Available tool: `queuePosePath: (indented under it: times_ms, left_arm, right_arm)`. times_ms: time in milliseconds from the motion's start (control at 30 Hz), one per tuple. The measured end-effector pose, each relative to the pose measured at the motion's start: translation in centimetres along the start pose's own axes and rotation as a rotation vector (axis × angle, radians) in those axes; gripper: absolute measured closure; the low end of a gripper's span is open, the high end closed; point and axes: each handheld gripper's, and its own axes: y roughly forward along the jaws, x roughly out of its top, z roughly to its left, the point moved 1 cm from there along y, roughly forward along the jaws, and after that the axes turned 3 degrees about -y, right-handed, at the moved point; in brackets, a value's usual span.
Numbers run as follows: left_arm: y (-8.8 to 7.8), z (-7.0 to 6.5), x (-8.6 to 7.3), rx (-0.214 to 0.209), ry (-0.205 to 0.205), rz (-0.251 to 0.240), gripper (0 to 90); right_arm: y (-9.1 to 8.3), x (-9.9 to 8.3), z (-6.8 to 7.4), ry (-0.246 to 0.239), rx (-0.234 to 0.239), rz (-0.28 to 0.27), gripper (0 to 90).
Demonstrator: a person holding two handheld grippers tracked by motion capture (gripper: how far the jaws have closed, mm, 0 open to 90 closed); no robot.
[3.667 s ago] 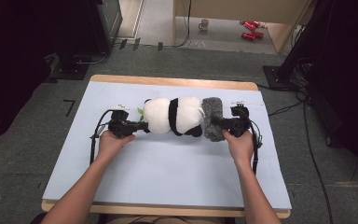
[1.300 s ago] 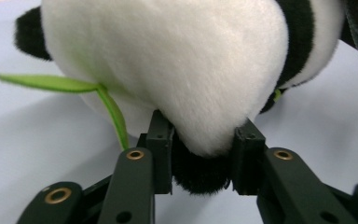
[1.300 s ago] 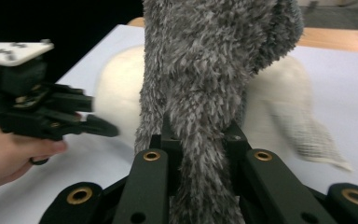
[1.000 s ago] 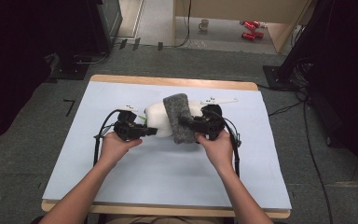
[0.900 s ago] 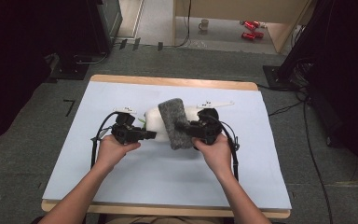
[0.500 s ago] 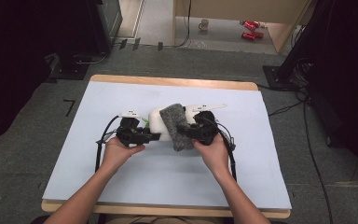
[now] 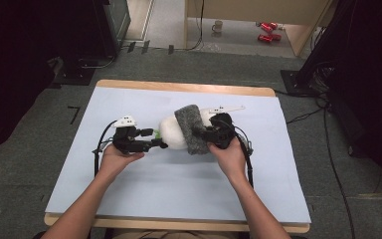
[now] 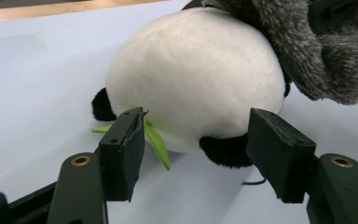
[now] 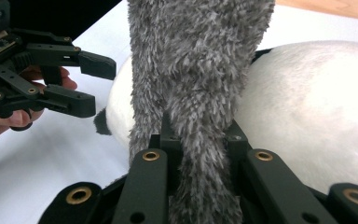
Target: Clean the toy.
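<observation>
A white and black panda plush (image 7: 170, 133) lies on the pale blue table mat (image 7: 129, 99). A grey furry cloth (image 7: 191, 127) is draped across its middle, and my right gripper (image 7: 204, 135) is shut on the cloth's end (image 9: 200, 60), just right of the panda (image 9: 317, 102). My left gripper (image 7: 158, 139) is at the panda's left end. Its jaws have just been opening and now stand open on either side of the plush's lower edge (image 8: 196, 74) without pressing it. A green leaf (image 8: 157, 142) and a black paw (image 8: 223, 151) lie between them.
A thin white strip (image 7: 224, 108) lies on the mat behind the plush. The wooden table edge (image 7: 179, 87) runs along the far side. A mug (image 7: 219, 25) and red items (image 7: 266, 32) sit on the floor beyond, and cables trail at the right.
The right gripper has brought the grey cloth left and down onto the panda. The left gripper's jaws have spread apart at the plush's left end.
</observation>
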Motion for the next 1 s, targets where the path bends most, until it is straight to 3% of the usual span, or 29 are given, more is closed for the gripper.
queuePosePath:
  times_ms: [133, 400, 600, 700, 833, 900, 1000]
  left_arm:
    - [0.4, 0.3, -0.2, 0.006, 0.015, 0.002, 36.9]
    - [0.8, -0.3, -0.3, -0.055, 0.024, 0.01, 36.2]
    - [2.4, -0.5, -0.7, -0.004, 0.038, 0.03, 35.0]
    - [3.3, -0.8, -0.9, 0.024, 0.05, 0.007, 44.3]
    - [3.2, -0.8, -0.8, 0.031, 0.011, 0.005, 56.3]
    - [3.1, -0.8, -0.7, 0.037, -0.005, 0.01, 61.2]
    - [3.2, -1.2, -0.6, 0.047, 0.0, 0.007, 64.6]
  right_arm:
    - [0.2, 0.3, -0.1, -0.003, -0.005, -0.013, 77.2]
    - [1.0, 0.8, -0.4, -0.013, -0.022, -0.049, 77.0]
    - [1.2, 0.9, -0.6, 0.008, -0.02, -0.063, 76.7]
    - [1.2, 1.0, -0.5, 0.021, -0.004, -0.059, 77.1]
    - [1.0, 1.1, -0.3, 0.044, 0.029, -0.06, 77.7]
    - [0.9, 1.2, 0.4, 0.054, 0.064, -0.074, 77.9]
    - [1.4, 1.3, 2.0, 0.03, 0.106, -0.069, 77.9]
